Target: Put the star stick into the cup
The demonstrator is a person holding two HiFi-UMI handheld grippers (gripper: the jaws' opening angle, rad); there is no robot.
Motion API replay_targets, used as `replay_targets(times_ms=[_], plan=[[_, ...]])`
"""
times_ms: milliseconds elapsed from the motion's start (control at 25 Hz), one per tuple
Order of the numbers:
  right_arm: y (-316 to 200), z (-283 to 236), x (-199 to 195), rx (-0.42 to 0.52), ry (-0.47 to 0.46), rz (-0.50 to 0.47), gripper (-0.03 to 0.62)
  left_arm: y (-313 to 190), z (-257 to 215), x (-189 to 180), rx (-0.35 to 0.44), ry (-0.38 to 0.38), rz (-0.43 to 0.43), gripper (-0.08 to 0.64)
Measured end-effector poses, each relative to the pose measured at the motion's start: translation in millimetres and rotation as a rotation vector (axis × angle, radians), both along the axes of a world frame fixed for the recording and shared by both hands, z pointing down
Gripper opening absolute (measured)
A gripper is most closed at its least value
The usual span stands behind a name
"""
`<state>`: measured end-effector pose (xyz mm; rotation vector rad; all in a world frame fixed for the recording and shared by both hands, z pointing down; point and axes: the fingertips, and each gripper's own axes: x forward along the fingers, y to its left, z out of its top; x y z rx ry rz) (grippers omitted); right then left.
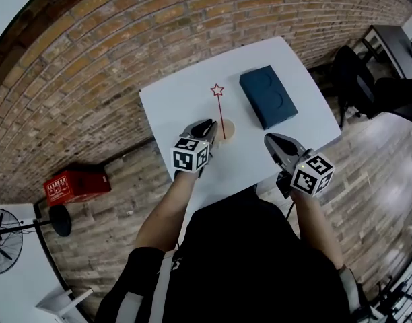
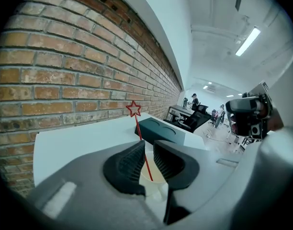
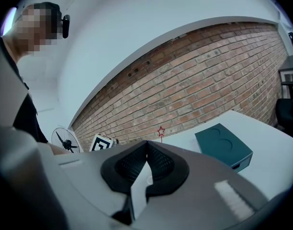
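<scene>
The star stick (image 1: 221, 113), a thin red rod topped by a red outline star, stands leaning in the low tan cup (image 1: 229, 130) near the middle of the white table (image 1: 186, 106). My left gripper (image 1: 210, 128) sits just left of the cup. In the left gripper view its jaws (image 2: 149, 145) stand slightly apart, and the stick (image 2: 140, 128) shows through the gap without touching either pad, its foot inside the cup (image 2: 158, 178). My right gripper (image 1: 273, 142) hovers over the table's near right edge, its jaws (image 3: 147, 145) closed tip to tip on nothing.
A dark teal box (image 1: 268, 96) with two round dents lies right of the cup, also visible from the right gripper (image 3: 223, 145). A brick wall runs behind the table. On the floor are a red crate (image 1: 77, 184), a fan (image 1: 1, 237) and a black chair (image 1: 354, 79).
</scene>
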<state>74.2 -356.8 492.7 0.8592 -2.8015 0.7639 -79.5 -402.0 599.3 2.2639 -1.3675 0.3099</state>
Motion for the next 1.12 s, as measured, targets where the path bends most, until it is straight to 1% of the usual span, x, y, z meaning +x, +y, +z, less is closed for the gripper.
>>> replay_targets(times_ms=[160,280,360,440,560,640,760,840,880,920,1000,1120], plan=[[6.1,-10.5,-8.6,0.032,0.003,0.007,0.002,10.3,-25.0,-21.7,0.046,0.005,-0.018,0.056],[11.3,-22.1,-14.0,0.067,0.011,0.003,0.002,16.1,-41.4,-40.2,0.068,-0.007,-0.031,0.008],[12.2,-31.4,-15.6,0.091,0.015,0.003,0.002,15.6,-56.5,-48.9,0.09,-0.022,-0.028,0.006],[10.7,-41.6,-16.7,0.121,0.023,0.002,0.002,14.8,-73.8,-54.2,0.102,-0.038,-0.008,0.006],[7.3,-57.1,-18.5,0.166,0.05,-0.007,0.002,22.1,-92.9,-53.3,0.066,-0.057,0.065,0.006],[-0.6,-70.7,-20.5,0.201,0.063,-0.008,0.001,26.1,-106.7,-56.9,0.062,-0.087,0.087,0.006],[-13.5,-94.1,-26.1,0.267,0.065,-0.01,0.002,28.1,-135.7,-69.8,0.111,-0.121,0.051,0.006],[-12.0,-107.0,-32.0,0.298,0.049,-0.039,0.006,32.5,-153.7,-73.6,0.146,-0.122,0.024,0.006],[-8.7,-112.6,-35.0,0.309,0.037,-0.061,0.019,35.0,-161.8,-73.5,0.161,-0.121,0.013,0.006],[-4.8,-117.5,-37.3,0.318,0.027,-0.082,0.032,37.0,-169.5,-72.1,0.176,-0.121,0.004,0.006],[3.2,-125.9,-38.4,0.333,0.016,-0.115,0.032,40.0,-184.5,-66.5,0.207,-0.121,-0.009,0.006],[9.8,-138.0,-29.2,0.362,0.002,-0.13,0.032,44.1,-205.6,-53.6,0.254,-0.139,-0.028,0.006]])
